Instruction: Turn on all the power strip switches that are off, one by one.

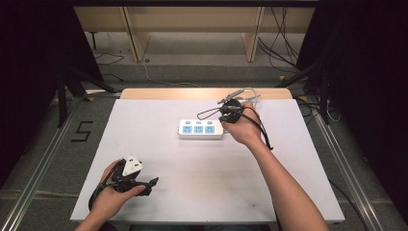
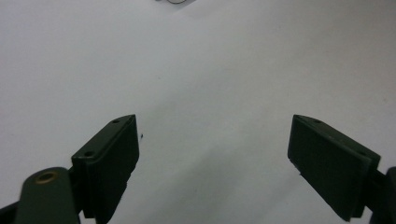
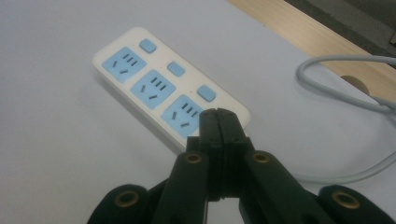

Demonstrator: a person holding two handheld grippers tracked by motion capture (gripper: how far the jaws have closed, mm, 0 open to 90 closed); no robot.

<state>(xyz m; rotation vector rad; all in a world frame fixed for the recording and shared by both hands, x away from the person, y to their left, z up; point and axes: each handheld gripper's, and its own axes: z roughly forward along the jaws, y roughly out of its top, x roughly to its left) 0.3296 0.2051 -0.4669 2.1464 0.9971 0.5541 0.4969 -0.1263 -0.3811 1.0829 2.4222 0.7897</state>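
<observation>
1. White power strip (image 3: 168, 88) with three blue sockets lies near the middle of the table (image 1: 159, 144), its grey cord (image 3: 345, 65) looping off toward 2 o'clock.
2. Right gripper (image 3: 219, 123), jaws pressed together on nothing, hovers at the strip's 3 o'clock end, over the socket nearest the cord.
3. Judging by this, the step is pressing that socket's switch (image 3: 206, 93): come straight down with the closed tip, gently.
4. Left gripper (image 2: 215, 154) rests at 7 o'clock, jaws wide apart and empty; it could steady the strip.
</observation>
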